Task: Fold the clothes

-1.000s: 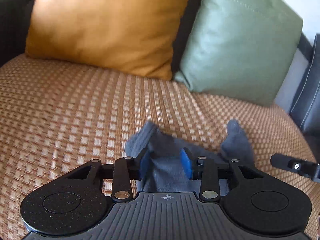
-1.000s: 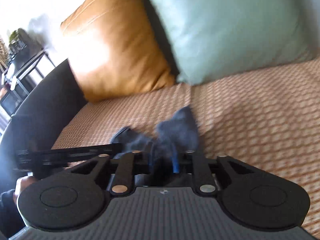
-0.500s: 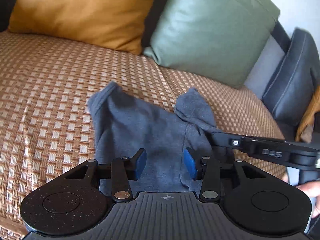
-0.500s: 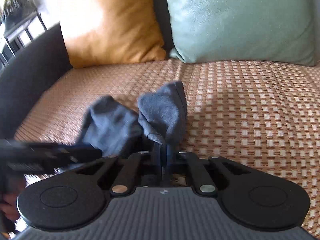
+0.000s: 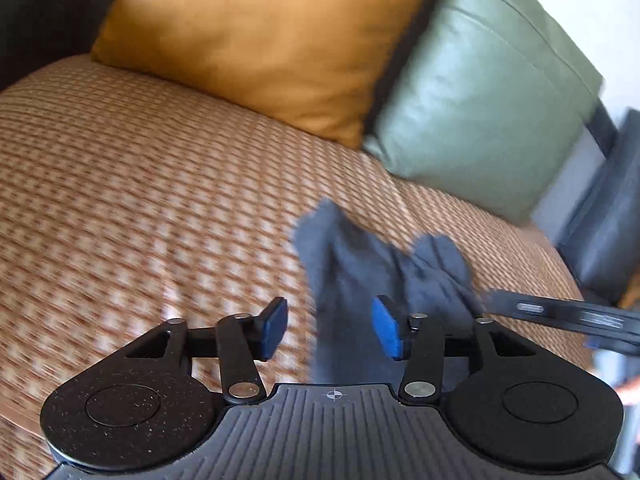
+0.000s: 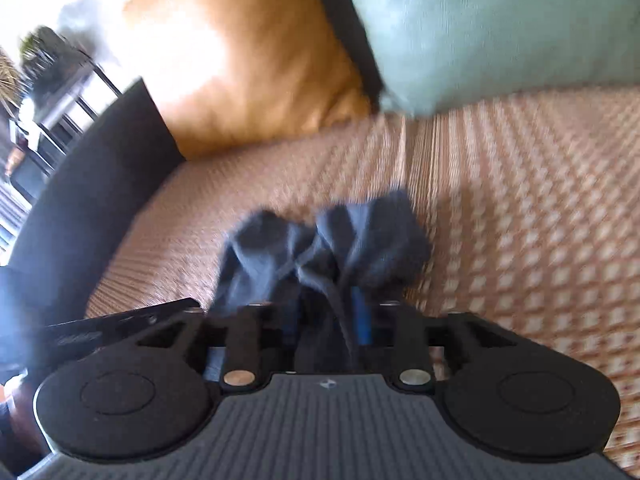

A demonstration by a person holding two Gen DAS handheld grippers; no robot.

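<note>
1. we see a grey garment (image 5: 352, 264) lying crumpled on the woven brown seat (image 5: 160, 200) of a sofa, in front of an orange cushion (image 5: 272, 36) and a green cushion (image 5: 480, 92).
2. our left gripper (image 5: 330, 330) has its blue fingers (image 5: 274, 326) released and opening; the left one is over bare seat, the right one is at the garment's near edge, and neither presses on the cloth.
3. in the left view the garment sits right of centre, its two raised corners pointing toward the cushions.
4. the right gripper shows in that view as a dark bar (image 5: 560, 316) reaching in from the right and meeting the garment's right side.
5. our right gripper (image 6: 326, 322) has its fingers opening, with a fold of the garment (image 6: 320, 248) running between them; the view is blurred and we cannot tell whether the pads still touch it, though a gap shows on the left side.
6. in the right view the left gripper's arm (image 6: 120, 324) comes in at the lower left, just beside the garment's left edge.
7. a dark armrest (image 6: 80, 184) borders the seat on the left, with blurred shelving (image 6: 52, 92) beyond it.
</note>
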